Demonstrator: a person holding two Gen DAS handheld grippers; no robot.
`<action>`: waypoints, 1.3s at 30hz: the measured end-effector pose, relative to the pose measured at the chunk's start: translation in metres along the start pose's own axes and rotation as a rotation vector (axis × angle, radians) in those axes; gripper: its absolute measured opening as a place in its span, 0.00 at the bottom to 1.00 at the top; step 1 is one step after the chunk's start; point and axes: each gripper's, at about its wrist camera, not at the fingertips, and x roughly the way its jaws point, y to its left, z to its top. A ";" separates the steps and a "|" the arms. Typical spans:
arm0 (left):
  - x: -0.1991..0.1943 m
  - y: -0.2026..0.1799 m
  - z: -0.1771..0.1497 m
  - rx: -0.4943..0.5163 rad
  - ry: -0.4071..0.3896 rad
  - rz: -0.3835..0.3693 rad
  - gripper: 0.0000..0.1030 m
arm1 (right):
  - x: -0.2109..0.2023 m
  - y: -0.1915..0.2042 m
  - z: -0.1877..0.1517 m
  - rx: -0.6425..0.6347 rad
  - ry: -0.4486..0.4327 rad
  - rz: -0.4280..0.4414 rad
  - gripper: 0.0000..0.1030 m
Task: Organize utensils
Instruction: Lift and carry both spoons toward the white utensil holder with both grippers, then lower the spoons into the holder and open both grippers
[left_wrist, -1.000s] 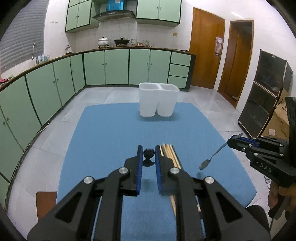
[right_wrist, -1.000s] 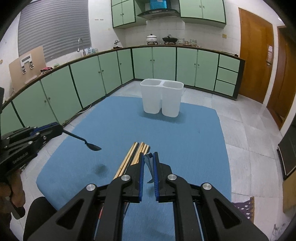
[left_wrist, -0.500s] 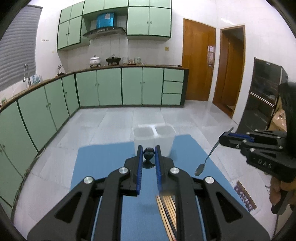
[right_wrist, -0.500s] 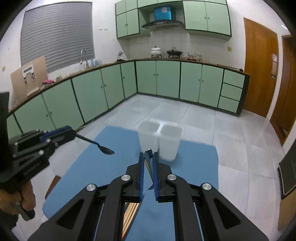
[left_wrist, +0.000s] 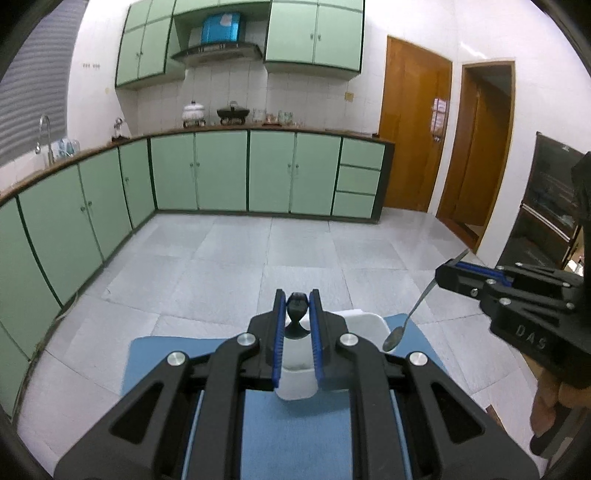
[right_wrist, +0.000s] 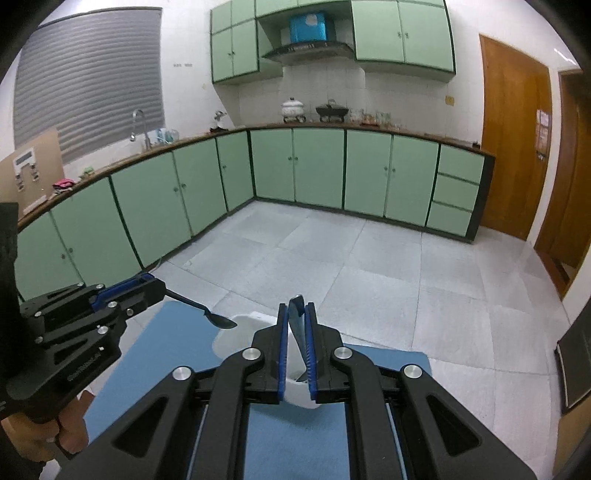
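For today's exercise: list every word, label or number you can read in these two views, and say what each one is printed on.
"DAS": raised letters on the side of the right claw.
Small print on the side of the left claw: too blurred to read.
Paper notice on the brown door: too small to read.

Home kitchen, seemingly — green cabinets (left_wrist: 221, 170), range hood (right_wrist: 308, 50), faucet (right_wrist: 138, 127).
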 end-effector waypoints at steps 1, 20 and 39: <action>0.015 -0.002 -0.004 0.010 0.015 0.005 0.11 | 0.011 -0.003 -0.001 0.002 0.011 -0.003 0.08; 0.012 0.006 -0.046 0.040 0.059 0.036 0.38 | 0.025 -0.023 -0.046 0.064 0.043 -0.011 0.20; -0.233 -0.024 -0.287 0.001 0.005 0.018 0.59 | -0.179 0.066 -0.337 0.064 0.061 0.016 0.36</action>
